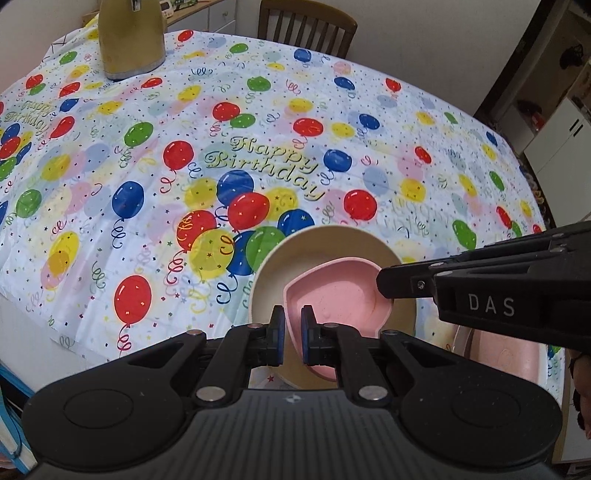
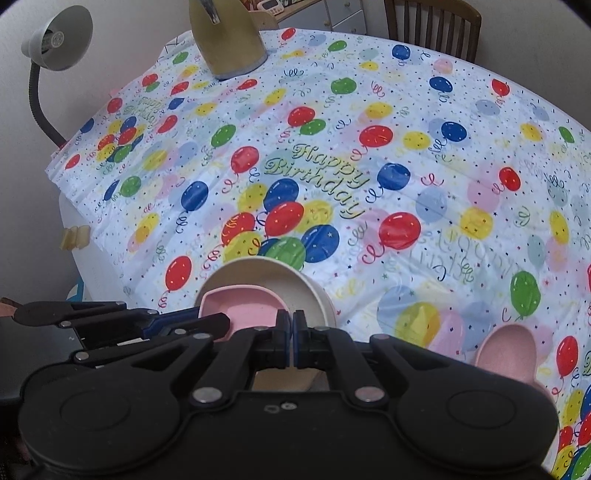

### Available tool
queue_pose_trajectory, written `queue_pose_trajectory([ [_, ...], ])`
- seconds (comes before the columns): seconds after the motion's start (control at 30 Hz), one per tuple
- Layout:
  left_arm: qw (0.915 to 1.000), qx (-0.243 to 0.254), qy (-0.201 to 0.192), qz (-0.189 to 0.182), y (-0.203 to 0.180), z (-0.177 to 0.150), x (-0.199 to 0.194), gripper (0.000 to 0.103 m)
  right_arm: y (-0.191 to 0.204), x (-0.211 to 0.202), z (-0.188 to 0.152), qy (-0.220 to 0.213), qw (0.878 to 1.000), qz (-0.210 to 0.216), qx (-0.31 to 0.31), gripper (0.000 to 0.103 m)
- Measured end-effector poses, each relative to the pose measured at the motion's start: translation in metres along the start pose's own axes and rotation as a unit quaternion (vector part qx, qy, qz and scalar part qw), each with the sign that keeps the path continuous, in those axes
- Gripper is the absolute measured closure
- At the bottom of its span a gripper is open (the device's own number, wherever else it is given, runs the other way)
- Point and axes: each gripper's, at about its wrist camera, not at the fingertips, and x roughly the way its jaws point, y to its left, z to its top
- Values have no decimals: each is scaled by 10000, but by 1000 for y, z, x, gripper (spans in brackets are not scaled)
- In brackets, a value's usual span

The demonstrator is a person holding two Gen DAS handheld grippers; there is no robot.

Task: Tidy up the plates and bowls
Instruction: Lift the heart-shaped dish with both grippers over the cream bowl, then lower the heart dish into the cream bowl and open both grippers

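A pink heart-shaped dish [image 1: 341, 295] lies inside a cream bowl [image 1: 273, 280] near the table's front edge. My left gripper [image 1: 293, 326] is shut on the pink dish's near rim. My right gripper [image 2: 293, 330] is shut on the cream bowl's [image 2: 310, 291] near rim; in the left wrist view it reaches in from the right over the bowl's right rim. The pink dish [image 2: 243, 304] also shows in the right wrist view. Another pink dish [image 2: 508, 350] lies on the table to the right.
A balloon-print tablecloth [image 1: 258, 155] covers the table. A tan kettle [image 1: 129, 37] stands at the far left. A wooden chair [image 1: 306, 26] is behind the table. A grey desk lamp [image 2: 55, 40] stands at the left edge.
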Motion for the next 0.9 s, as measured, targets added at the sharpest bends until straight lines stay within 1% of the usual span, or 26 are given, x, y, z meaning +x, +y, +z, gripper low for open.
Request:
queue_pose_trajectory([
  [0.27, 9998, 162, 65, 63, -4, 0, 14, 95, -5, 11, -4, 55, 9999, -110, 52, 102],
  [0.4, 9998, 154, 131, 56, -4, -1, 19, 95, -6, 14, -3, 90, 9998, -138, 53, 102],
  [0.47, 9998, 132, 136, 50, -4, -1, 20, 95, -5, 15, -3, 97, 9998, -147, 25, 100],
  [0.53, 9998, 110, 152, 33, -3, 0, 21, 95, -4, 17, -2, 118, 9998, -154, -13, 94],
  [0.67, 9999, 20, 159, 15, 0, 1, 21, 95, -3, 18, -1, 141, 9998, -155, -65, 91],
  [0.73, 9999, -17, 111, 7, 1, 1, 18, 95, -2, 16, -1, 120, 9998, -153, -90, 91],
  [0.9, 9999, -27, -61, -77, 3, 3, 6, 95, 1, 8, -1, 14, 9998, -129, -157, 85],
])
